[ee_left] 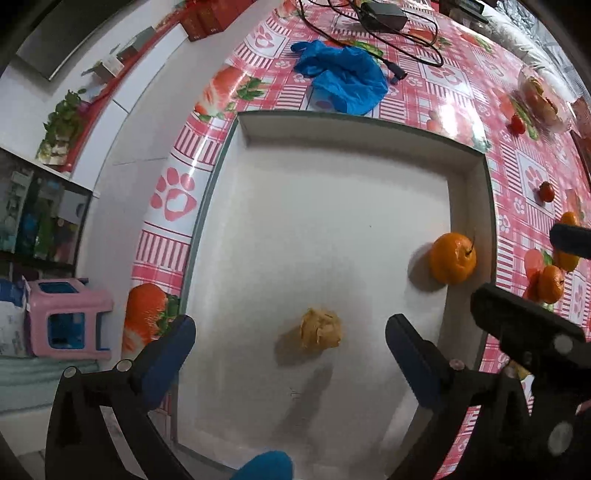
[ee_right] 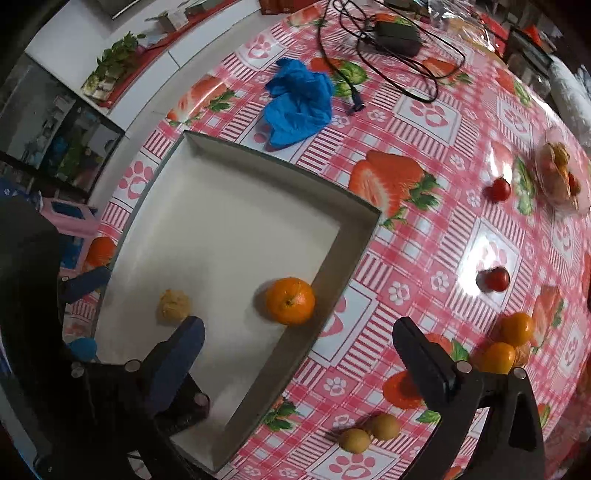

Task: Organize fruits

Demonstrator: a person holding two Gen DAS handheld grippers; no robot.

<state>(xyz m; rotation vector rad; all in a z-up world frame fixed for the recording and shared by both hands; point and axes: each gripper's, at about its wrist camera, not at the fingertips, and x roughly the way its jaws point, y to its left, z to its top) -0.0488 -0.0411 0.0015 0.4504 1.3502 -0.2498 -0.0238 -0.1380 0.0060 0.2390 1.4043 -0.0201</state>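
Observation:
A white shallow tray (ee_left: 332, 147) (ee_right: 207, 155) lies on the table. In it are an orange mandarin (ee_left: 453, 257) (ee_right: 290, 301) by the right wall and a tan wrinkled fruit (ee_left: 320, 328) (ee_right: 174, 305). My left gripper (ee_left: 291, 343) is open and empty above the tan fruit. My right gripper (ee_right: 299, 343) is open and empty above the tray's right wall, near the mandarin. On the table lie two mandarins (ee_right: 508, 341) (ee_left: 552, 282), two cherry tomatoes (ee_right: 495, 278) (ee_right: 498, 189) and two small tan fruits (ee_right: 369, 432).
The table has a red strawberry-print cloth (ee_right: 424, 229). A crumpled blue glove (ee_left: 341, 79) (ee_right: 299, 105) lies beyond the tray. A black charger with cables (ee_right: 397, 35) sits at the far side. A clear bag of fruit (ee_right: 561, 177) lies at the right. A pink stool (ee_left: 66, 317) stands off the table's left.

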